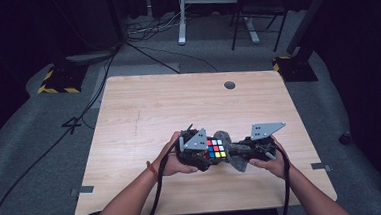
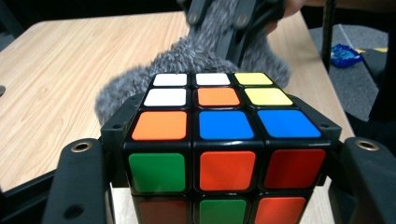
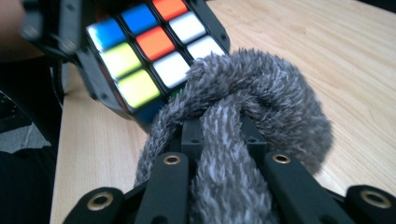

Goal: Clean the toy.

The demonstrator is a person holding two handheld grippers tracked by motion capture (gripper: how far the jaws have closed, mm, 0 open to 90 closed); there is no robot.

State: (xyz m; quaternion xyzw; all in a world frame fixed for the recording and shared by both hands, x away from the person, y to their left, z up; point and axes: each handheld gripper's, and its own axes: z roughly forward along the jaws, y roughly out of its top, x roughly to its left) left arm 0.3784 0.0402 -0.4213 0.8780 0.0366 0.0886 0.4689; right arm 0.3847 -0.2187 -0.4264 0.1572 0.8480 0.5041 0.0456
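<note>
Left claw (image 1: 207, 154): clamped on a scrambled colour cube (image 2: 219, 140), one black jaw pressed to each side of it, held just above the counter (image 1: 143, 110).
Right claw (image 1: 237, 148): closed on a grey fuzzy cloth (image 3: 243, 121), a fold pinched between its jaws and the rest bunched in a loop just past the fingertips.
Colour cube: directly ahead of the right claw, touching the cloth; top face white, orange, yellow and blue.
Fuzzy cloth: just beyond the left claw, behind the cube's far edge.
Hands: left hand (image 1: 169, 161) and right hand (image 1: 269, 163) gripping the claw bodies, close together near the counter's near edge.
</note>
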